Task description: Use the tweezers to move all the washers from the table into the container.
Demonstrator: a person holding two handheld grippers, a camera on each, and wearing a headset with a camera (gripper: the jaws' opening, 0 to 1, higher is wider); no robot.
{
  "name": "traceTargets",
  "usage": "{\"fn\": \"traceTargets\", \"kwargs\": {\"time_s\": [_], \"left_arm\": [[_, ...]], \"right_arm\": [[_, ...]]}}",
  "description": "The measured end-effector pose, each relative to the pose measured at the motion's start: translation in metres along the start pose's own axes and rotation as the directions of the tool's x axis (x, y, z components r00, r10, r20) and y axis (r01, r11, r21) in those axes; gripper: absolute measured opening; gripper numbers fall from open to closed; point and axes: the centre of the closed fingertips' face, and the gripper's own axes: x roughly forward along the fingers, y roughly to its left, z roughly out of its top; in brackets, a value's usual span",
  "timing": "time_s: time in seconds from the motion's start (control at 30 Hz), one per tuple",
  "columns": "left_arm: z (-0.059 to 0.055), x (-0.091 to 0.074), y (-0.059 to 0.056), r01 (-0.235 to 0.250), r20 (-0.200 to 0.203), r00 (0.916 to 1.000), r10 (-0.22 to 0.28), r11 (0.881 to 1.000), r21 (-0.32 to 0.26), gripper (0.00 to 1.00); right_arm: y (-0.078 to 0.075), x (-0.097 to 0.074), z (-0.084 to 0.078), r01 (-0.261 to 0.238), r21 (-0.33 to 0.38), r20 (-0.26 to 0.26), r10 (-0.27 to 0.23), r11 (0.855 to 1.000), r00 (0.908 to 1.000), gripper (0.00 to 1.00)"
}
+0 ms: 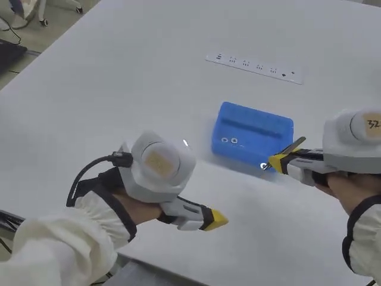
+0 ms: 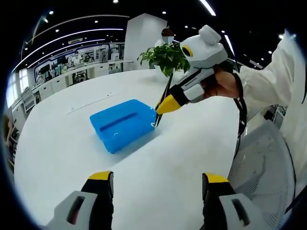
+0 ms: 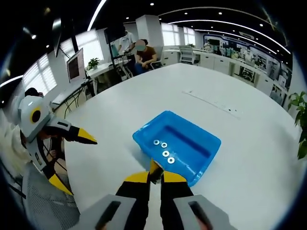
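Jaws of right gripper (image 3: 154, 178) clamping tweezers (image 1: 293, 145), washers (image 3: 163, 149) in container (image 3: 196, 143)

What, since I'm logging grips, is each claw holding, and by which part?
Right claw: shut on the tweezers, roughly midway along them. Left claw: open, holding nothing.
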Motion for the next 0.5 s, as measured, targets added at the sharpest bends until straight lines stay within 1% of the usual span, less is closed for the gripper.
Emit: {"fn": "traceTargets", "kwargs": {"time_s": [0.13,0.3,0.43,0.5], "left_arm": [[-0.002,-0.002,0.001,-0.003,-0.003,1.0000,0.003,1.000,-0.005,0.77],[-0.003,-0.003,0.002,-0.009,-0.003,1.0000,0.009,1.000,-0.012,0.77],[-0.003,-0.002,0.004,-0.013,-0.005,0.9999,0.013,1.000,-0.013,0.77],[-0.002,-0.002,0.004,-0.012,-0.006,0.9999,0.012,1.000,-0.013,0.77]], "right_arm": [[-0.008,0.002,0.010,0.012,0.002,0.019,-0.012,1.000,0.9998,0.03],[-0.019,0.011,0.021,0.023,0.029,0.041,-0.024,0.999,0.9989,0.03],[-0.027,0.026,0.021,0.036,0.043,0.036,-0.037,0.998,0.9986,0.03],[-0.032,0.034,0.015,0.046,0.044,0.011,-0.046,0.998,0.9989,0.03]]}}
